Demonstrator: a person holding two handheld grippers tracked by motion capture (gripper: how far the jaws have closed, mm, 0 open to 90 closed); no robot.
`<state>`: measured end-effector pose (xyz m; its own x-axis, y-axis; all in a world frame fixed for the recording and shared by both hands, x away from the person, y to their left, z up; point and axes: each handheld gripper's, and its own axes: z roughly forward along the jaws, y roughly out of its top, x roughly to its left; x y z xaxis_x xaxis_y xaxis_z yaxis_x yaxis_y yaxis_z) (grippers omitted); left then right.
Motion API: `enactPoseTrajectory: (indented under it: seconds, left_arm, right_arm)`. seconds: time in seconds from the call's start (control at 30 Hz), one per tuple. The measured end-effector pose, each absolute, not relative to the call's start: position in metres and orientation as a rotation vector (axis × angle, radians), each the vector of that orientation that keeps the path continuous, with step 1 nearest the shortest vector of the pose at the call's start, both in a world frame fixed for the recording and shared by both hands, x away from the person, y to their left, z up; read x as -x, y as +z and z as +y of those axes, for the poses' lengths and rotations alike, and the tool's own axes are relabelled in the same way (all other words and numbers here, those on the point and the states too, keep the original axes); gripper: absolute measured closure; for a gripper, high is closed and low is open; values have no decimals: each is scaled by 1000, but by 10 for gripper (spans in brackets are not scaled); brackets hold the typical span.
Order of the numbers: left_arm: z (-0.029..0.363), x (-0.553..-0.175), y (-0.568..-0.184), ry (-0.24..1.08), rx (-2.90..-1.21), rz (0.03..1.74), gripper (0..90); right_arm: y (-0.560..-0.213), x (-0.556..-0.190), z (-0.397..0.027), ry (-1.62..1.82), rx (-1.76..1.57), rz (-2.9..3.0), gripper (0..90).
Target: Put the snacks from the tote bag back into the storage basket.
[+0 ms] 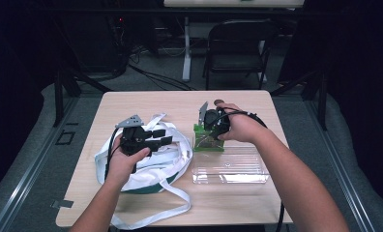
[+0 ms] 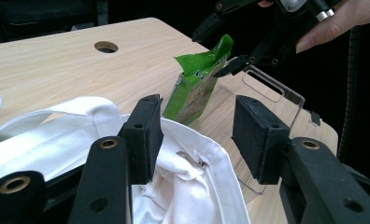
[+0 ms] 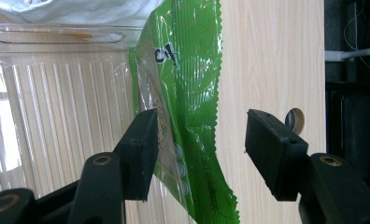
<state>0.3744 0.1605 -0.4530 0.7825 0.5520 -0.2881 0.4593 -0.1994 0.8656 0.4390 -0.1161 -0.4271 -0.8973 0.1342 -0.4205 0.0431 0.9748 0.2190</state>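
A green snack packet [image 1: 208,142] stands tilted at the far edge of a clear plastic tray [image 1: 230,169]. My right gripper [image 1: 210,130] hovers over it, open, its jaws either side of the packet's top [image 3: 188,93] without pinching it. A white cloth bag [image 1: 175,154] with long straps lies at the left. Above the bag my left gripper [image 1: 161,137] is open, the white cloth [image 2: 192,186] just beneath its jaws. From the left gripper view the packet [image 2: 197,88] and the right gripper [image 2: 205,54] show beyond the bag.
The ribbed clear tray [image 3: 57,102] lies beside the packet with nothing in it. Something dark green [image 1: 153,187] peeks from under the bag. A cable hole [image 2: 105,46] is in the tabletop. A black folding chair [image 1: 240,48] stands beyond the table's far edge.
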Motion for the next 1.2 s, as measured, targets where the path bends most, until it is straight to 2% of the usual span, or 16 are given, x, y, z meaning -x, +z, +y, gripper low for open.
enactPoseTrajectory:
  seconds: [1.2]
  left_arm:
    - [162, -376, -452, 105, -1826, 781, 519]
  right_arm:
    - [-410, -432, -122, 408, -154, 2648, 427]
